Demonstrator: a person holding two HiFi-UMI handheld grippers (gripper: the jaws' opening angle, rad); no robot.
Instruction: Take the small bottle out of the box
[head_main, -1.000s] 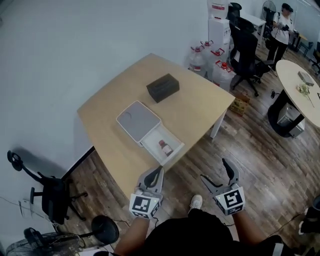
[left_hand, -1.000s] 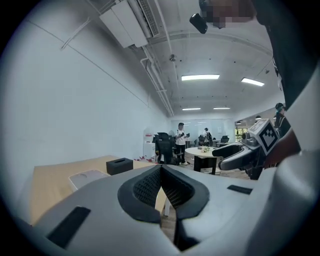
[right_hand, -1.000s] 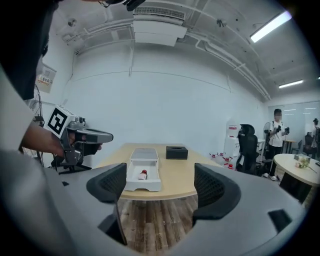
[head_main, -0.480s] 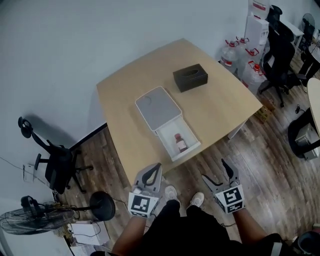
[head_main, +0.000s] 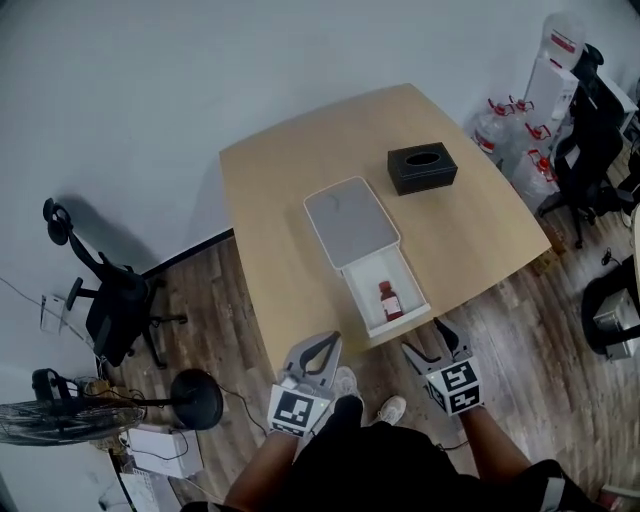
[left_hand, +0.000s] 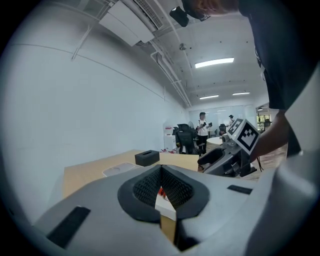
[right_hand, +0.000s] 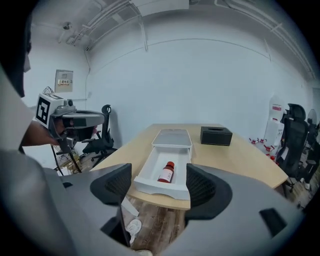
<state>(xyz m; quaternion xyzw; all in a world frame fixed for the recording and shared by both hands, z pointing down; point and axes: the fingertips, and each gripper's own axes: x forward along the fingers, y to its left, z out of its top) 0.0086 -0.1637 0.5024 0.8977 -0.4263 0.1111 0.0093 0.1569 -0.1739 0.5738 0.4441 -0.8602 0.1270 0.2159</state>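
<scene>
A small brown bottle (head_main: 389, 300) with a red cap and red label lies on its side in the open drawer (head_main: 368, 283) of a white box (head_main: 350, 220) on the wooden table (head_main: 290, 180). In the right gripper view, the bottle (right_hand: 166, 172) lies straight ahead beyond the jaws. My right gripper (head_main: 432, 342) hangs at the table's near edge, short of the drawer. Its jaws are closing with nothing between them. My left gripper (head_main: 320, 350) is shut and empty, just left of the drawer's front. In the left gripper view, the pads (left_hand: 150, 182) meet.
A black tissue box (head_main: 422, 167) sits on the table behind the white box. On the floor at left stand a black office chair (head_main: 105, 300) and a fan (head_main: 60, 420). At right are water jugs (head_main: 505, 120) and another chair (head_main: 590, 150). Wood floor lies below the table's near edge.
The table and open drawer have come nearer to both grippers in the head view. The right gripper's jaws have narrowed. The left gripper stays shut.
</scene>
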